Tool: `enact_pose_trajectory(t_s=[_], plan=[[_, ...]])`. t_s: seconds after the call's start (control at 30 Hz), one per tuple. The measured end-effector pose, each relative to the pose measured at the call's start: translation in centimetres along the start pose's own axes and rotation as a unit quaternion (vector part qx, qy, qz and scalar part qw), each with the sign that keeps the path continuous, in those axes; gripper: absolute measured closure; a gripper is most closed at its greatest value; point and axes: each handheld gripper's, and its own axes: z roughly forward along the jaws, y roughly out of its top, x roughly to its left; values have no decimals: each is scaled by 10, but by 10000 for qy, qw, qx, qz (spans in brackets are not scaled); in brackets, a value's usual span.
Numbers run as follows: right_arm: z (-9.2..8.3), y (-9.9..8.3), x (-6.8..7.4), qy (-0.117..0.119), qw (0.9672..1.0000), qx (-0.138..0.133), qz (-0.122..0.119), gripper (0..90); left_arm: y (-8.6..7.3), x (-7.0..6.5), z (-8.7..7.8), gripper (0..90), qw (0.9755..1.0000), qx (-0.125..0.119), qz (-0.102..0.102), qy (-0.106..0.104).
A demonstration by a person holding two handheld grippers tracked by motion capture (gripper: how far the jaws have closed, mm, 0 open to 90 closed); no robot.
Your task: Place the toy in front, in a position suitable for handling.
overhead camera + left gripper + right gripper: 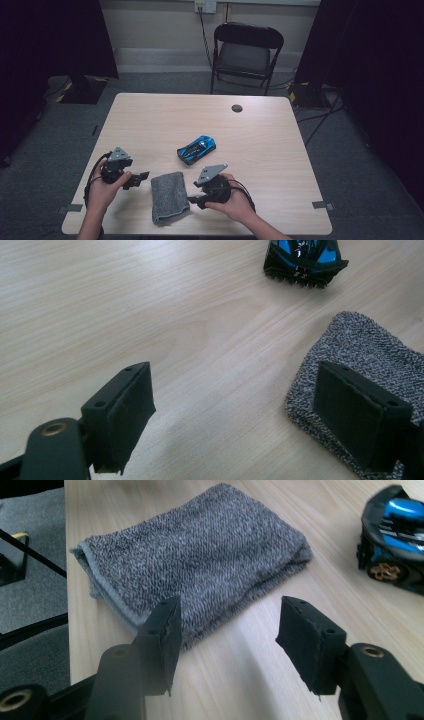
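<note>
1. Grey folded towel (170,196) lies at the table's (150,120) near edge, between both grippers.
2. Left gripper (141,178) just left of the towel, jaws spread wide, nothing between them.
3. Right gripper (192,200) at the towel's right edge, jaws partly apart over bare wood, gripping nothing.
4. Blue toy car (197,149) just beyond the towel, apart from it.

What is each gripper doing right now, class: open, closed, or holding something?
Left gripper: open, holding nothing, jaws wide beside the grey towel.
Right gripper: open, holding nothing, jaws apart at the towel's edge, near the blue toy car.
</note>
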Motion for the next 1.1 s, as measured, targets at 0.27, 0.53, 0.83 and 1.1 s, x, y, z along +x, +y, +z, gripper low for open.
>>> enact_pose_trajectory(t_s=[0.27,0.53,0.83,1.1], plan=[[10,13,6,125,9999,-45,-18,445,0,0,2,165,10000,21,-10,-1],[22,21,15,281,9995,-105,44,425,0,0,0,167,10000,15,-1,-1],[35,28,23,439,9989,-158,44,406,-1,1,0,166,10000,9,-18,-16],[52,13,23,462,9988,120,-63,396,-2,2,1,168,10000,9,-47,-17]])
